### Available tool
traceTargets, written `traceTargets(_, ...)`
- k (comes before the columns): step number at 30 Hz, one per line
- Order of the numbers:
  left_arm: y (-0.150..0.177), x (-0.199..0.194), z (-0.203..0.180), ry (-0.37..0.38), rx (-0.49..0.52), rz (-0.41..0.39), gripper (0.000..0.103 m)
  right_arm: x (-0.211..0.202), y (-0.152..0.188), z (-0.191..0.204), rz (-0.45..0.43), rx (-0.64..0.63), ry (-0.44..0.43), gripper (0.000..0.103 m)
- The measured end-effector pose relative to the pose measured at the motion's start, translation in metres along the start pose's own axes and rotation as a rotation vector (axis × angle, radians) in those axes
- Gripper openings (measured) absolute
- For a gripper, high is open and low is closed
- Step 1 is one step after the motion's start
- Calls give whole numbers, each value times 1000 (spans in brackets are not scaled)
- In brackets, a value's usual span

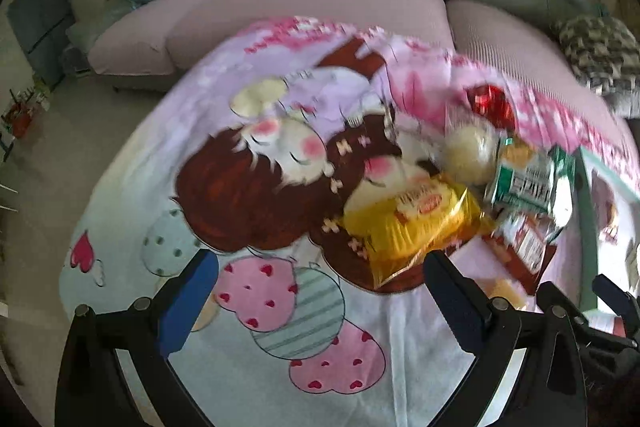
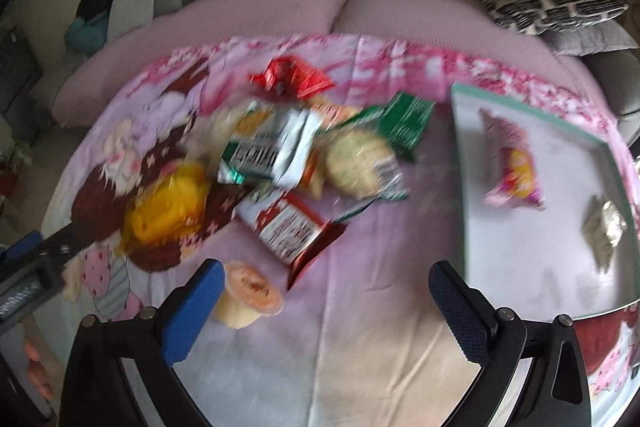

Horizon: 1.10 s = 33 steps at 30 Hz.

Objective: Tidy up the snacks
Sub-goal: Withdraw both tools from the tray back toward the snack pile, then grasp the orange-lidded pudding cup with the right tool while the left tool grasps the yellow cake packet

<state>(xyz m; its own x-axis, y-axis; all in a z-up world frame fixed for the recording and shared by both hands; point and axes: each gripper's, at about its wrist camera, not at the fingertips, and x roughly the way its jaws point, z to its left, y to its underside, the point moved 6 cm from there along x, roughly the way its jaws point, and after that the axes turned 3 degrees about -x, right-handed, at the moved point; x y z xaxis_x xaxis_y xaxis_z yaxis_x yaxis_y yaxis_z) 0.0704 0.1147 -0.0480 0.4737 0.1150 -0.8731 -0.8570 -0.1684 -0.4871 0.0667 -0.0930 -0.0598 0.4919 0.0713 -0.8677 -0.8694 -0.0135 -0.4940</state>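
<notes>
Orange-lidded cup (image 2: 250, 297) beside left blue fingers (image 2: 192, 311)

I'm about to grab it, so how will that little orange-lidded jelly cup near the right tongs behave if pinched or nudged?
The jelly cup lies tipped on its side on the soft cloth, so a nudge would probably roll it. Its tapered plastic wall looks smooth, so it may slip out of the open right tongs. It looks small, so probably light.

glossy yellow wrapper (image 1: 412, 223), cloth sheet (image 1: 240, 367)
</notes>
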Motion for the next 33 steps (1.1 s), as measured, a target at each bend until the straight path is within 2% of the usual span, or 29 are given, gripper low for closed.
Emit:
traceTargets(9, 11, 24, -6, -25, 40, 78, 102, 29, 20, 16, 103, 14, -63, 103)
traceTargets(13, 10, 23, -7, -23, 42, 74, 102, 40, 27, 20, 145, 36, -71, 103)
traceTargets(19, 7, 22, -9, -19, 48, 70, 102, 43, 29, 21, 144, 84, -91, 100)
traceTargets(25, 6, 21, -7, -16, 31, 67, 102, 43, 22, 38, 123, 72, -165, 82)
traceTargets(27, 5, 20, -7, -10, 28, 63, 102, 44, 21, 46, 124, 57, -199, 67)
traceTargets(28, 4, 19, -8, -7, 27, 59, 102, 44, 21, 49, 122, 49, -205, 63)
traceTargets(29, 3, 19, -9, -4, 27, 56, 102, 43, 20, 50, 116, 43, -199, 54)
traceTargets(30, 2, 18, -11, 0, 28, 53, 102, 44, 19, 50, 112, 42, -193, 50)
traceTargets(33, -2, 15, -16, 21, 21, 39, 102, 48, 20, 48, 113, 64, -217, 50)
